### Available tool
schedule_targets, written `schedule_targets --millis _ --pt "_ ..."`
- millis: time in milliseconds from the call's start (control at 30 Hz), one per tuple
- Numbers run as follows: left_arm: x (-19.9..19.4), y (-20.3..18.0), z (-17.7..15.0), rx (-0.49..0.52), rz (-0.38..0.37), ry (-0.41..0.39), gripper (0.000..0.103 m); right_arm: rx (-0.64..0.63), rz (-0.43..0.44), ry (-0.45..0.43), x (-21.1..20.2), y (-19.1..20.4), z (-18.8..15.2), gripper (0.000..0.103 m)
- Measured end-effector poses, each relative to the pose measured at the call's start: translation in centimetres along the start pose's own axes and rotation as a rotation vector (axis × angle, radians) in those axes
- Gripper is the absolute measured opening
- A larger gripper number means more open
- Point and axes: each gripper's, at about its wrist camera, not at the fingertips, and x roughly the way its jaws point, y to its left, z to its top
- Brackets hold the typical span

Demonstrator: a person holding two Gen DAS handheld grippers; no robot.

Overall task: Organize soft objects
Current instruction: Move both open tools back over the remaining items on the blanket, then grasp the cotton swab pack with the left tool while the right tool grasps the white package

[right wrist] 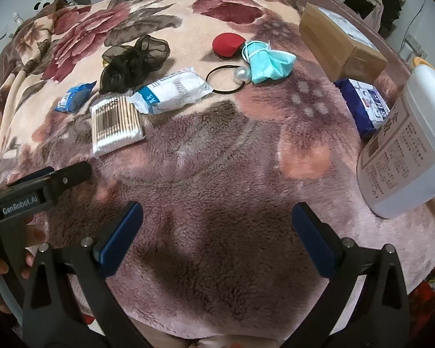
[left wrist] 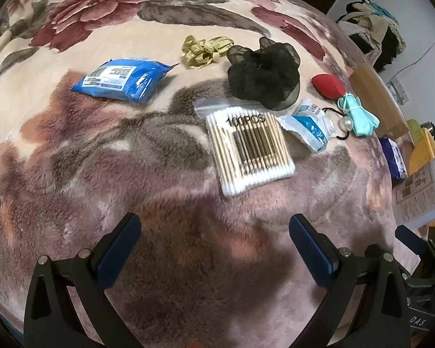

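Left gripper and right gripper were seen spread wide apart, nothing held, above the floral blanket. Laid left to right across it: blue packet, yellow tape measure, black scrunchie, cotton swab bag, gauze pack, pearl hair tie, teal mask. All were judged light and squashy; the scrunchie's gathered sheer middle was judged the best place to pinch.

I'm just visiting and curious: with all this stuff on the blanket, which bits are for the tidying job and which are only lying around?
Likely for the job:
black scrunchie
red sponge
teal face mask
pearl hair tie
gauze pack
cotton swabs
blue packet
yellow tape measure

Probably just lying about:
cardboard box
white jug
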Motion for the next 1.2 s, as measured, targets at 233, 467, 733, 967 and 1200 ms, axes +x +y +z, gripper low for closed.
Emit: schedule_targets --millis 233,467,733,967,1200 --pt "1.7 -1.1 2.2 -0.023 0.018 0.011 0.102 0.039 -0.003 -0.015 1.1 -1.3 1.4 0.103" --pt "4.2 -2.4 4.5 -0.034 0.061 0.027 0.102 0.072 0.019 -0.019 2.5 -2.6 2.8 0.103" --pt "6.7 -3.3 6.0 -0.058 0.128 0.04 0.102 0.087 0.035 -0.015 3.3 -4.0 3.1 0.103" --pt "7.5 -3.5 5.8 -0.054 0.145 0.032 0.098 0.083 0.048 -0.013 3.5 -3.9 2.9 0.103" --pt "4.7 -1.6 4.9 -0.074 0.116 0.004 0.067 0.074 0.052 -0.015 3.2 -3.0 2.5 0.103"
